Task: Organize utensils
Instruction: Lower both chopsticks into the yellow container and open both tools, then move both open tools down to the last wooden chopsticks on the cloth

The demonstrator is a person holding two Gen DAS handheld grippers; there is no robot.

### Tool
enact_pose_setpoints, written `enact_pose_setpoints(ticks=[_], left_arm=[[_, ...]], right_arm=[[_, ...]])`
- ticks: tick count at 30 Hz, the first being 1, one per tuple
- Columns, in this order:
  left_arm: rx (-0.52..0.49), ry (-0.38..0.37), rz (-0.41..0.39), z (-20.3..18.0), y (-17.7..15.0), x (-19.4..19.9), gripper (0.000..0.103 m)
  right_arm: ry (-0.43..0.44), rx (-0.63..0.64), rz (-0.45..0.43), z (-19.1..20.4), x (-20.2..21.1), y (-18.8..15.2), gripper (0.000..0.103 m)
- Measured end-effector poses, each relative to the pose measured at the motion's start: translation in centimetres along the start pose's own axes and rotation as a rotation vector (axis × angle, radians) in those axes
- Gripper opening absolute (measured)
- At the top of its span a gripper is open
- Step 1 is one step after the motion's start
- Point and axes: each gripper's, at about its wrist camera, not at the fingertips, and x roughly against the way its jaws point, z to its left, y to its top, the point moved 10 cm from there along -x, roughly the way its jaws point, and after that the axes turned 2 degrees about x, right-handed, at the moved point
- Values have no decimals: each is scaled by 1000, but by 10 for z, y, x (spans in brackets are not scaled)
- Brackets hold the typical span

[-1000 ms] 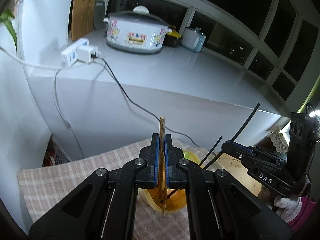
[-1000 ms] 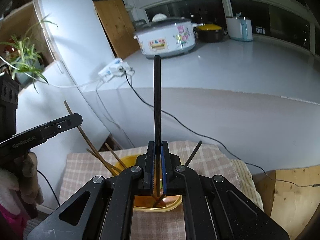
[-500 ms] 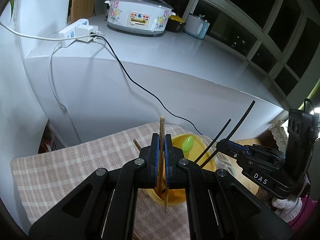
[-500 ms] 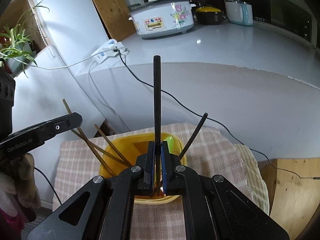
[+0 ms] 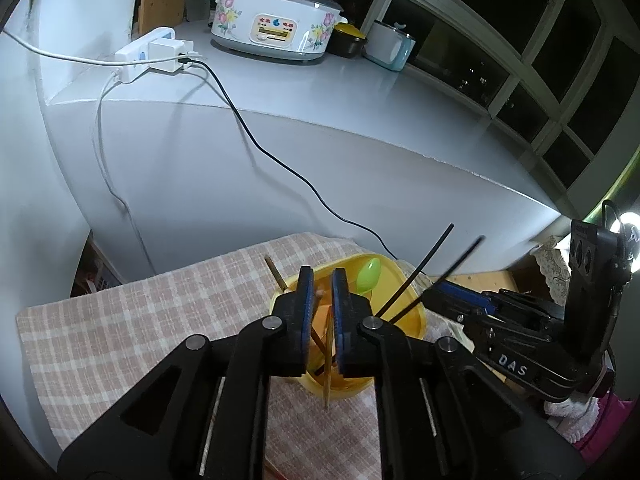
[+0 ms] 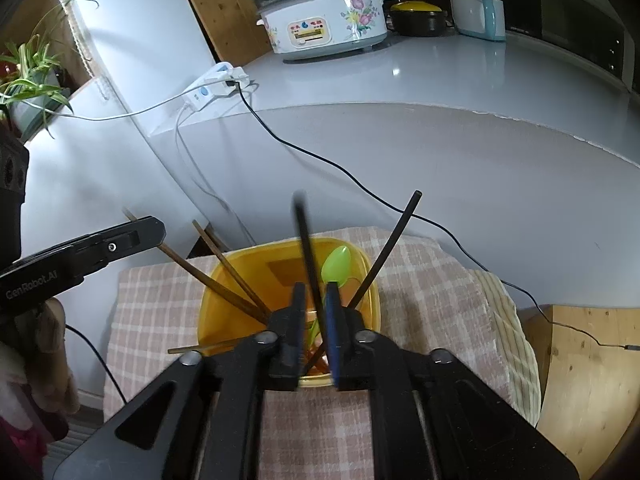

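Observation:
My left gripper [image 5: 322,280] hangs over a yellow container [image 5: 416,312] on a checked cloth. Its jaws are opening, and a wooden chopstick [image 5: 327,364] stands loose in the gap, reaching down into the container. My right gripper [image 6: 314,294] is over the same yellow container [image 6: 216,280]; its jaws are opening too. A black chopstick [image 6: 305,240] leans blurred between them, untouched by the pads. In the container stand a green spoon [image 6: 338,264], another black chopstick [image 6: 394,248] and two wooden chopsticks [image 6: 224,260]. The left gripper's finger [image 6: 100,248] shows at the left edge.
The checked cloth [image 5: 140,320] covers a small table below a white counter [image 5: 320,92]. On the counter are a flowered cooker [image 5: 276,24], a power strip [image 5: 152,50] and a black cable [image 5: 280,160] trailing down. A wooden board [image 6: 580,380] lies at the right.
Both pairs of jaws have parted. The wooden chopstick has slid down through the left jaws. The black chopstick has dropped and tipped left in the right jaws. Both views look lower, onto the container.

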Motion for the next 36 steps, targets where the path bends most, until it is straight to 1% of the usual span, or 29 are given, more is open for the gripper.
enact_pose_setpoints(ticks=[1,2,3,6,7,9,12,14,16,18,21,25,28,30,34,35,36], left_arm=[[6,-2,-4,1,1,2,13],[10,-4,-8,3,2,5,14],[13,-6,-13,4,2,7,14],[26,-6,-40,10,6,21,14],[12,-2,-76,13,9,26,14],[28,9,-94,24,9,37,14],[57,37,-102,47,5,49,15],[89,63,-95,69,-4,53,14],[125,86,-71,90,-17,50,15],[172,106,-30,111,-36,42,14],[216,136,41,134,-70,23,15],[304,141,136,156,-115,-12,15],[339,158,186,164,-138,-35,15],[366,151,211,165,-148,-49,15],[390,155,224,163,-159,-65,15],[371,182,217,164,-160,-69,15],[389,137,213,158,-160,-74,15]], right_arm=[[0,3,-5,1,2,0,30],[-1,4,-12,2,3,1,33],[-4,5,-19,2,5,2,34],[1,3,-28,5,10,3,34],[2,6,-33,6,12,3,34],[10,10,-37,9,15,3,34],[35,5,-40,14,18,1,34],[51,-9,-41,16,21,-3,34],[74,-24,-41,19,25,-10,34],[91,-28,-39,24,28,-18,34],[112,-12,-27,33,30,-35,34],[137,32,23,49,24,-64,34],[143,73,83,63,13,-88,34],[154,85,115,71,6,-101,34],[168,100,168,82,-8,-117,34],[170,102,177,83,-10,-120,34],[172,104,187,84,-13,-122,34]])
